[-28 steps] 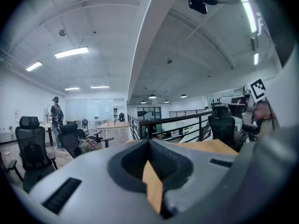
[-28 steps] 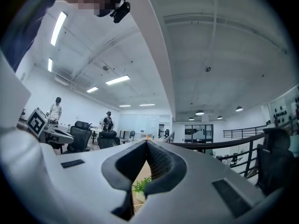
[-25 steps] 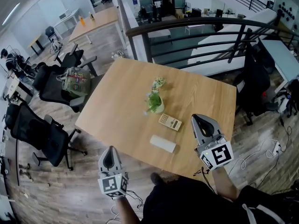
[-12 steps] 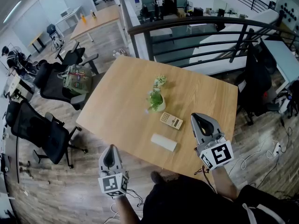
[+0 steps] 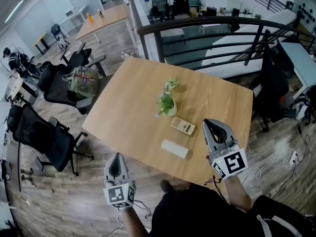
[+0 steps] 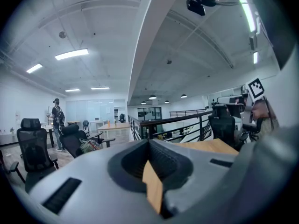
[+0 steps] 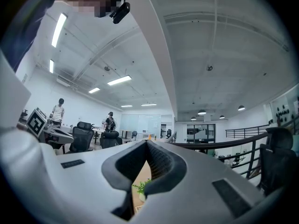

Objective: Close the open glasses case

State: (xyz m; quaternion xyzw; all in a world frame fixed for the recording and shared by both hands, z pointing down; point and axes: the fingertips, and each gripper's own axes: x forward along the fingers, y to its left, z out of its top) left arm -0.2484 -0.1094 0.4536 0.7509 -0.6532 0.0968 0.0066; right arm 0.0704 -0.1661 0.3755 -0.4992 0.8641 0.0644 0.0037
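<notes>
A white oblong glasses case (image 5: 175,148) lies on the wooden table (image 5: 128,112) near its front edge; from here I cannot tell whether its lid stands open. My left gripper (image 5: 116,158) hovers off the table's near corner, over the floor, left of the case and apart from it. My right gripper (image 5: 210,124) is above the table's right part, to the right of the case, not touching it. Both are shut with nothing between the jaws. In the left gripper view the shut left gripper (image 6: 149,142) points past the tabletop (image 6: 210,146). The right gripper (image 7: 147,144) faces the office.
A small potted plant (image 5: 166,104) and a beige calculator (image 5: 182,126) sit behind the case. A black railing (image 5: 207,26) runs past the table's far side. Black office chairs (image 5: 49,137) stand at the left, one bearing a bag (image 5: 81,83). Cables (image 5: 286,162) lie on the floor at right.
Both grippers have kept still and shut. Only the head camera has shifted a little, so the table sits slightly further right in the picture.
</notes>
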